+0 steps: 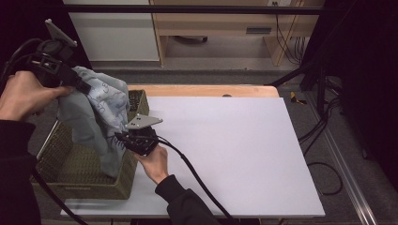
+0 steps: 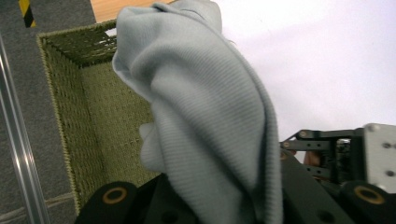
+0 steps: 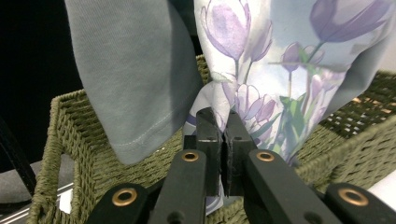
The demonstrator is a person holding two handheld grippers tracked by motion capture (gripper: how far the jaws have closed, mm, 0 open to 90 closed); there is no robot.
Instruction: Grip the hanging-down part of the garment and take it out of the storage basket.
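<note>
A pale grey-blue garment (image 1: 96, 115) with a purple tulip print hangs over an olive woven basket (image 1: 84, 185) at the table's left end. My left gripper (image 1: 80, 84) is raised above the basket and shut on the garment's top; in the left gripper view the ribbed cloth (image 2: 210, 116) drapes over and hides its jaws. My right gripper (image 1: 119, 137) is lower, at the basket's right wall. Its jaws (image 3: 223, 126) are pressed together on a fold of the printed cloth (image 3: 271, 70). The plain grey side (image 3: 135, 70) hangs to the left, over the basket (image 3: 70, 140).
The white tabletop (image 1: 225, 140) stretches right of the basket, with a wooden edge (image 1: 206, 90) at the back. A cable trails from the right gripper across the table's front. The basket's inside (image 2: 98, 116) is seen under the cloth. Beyond the table are floor cables and a stand.
</note>
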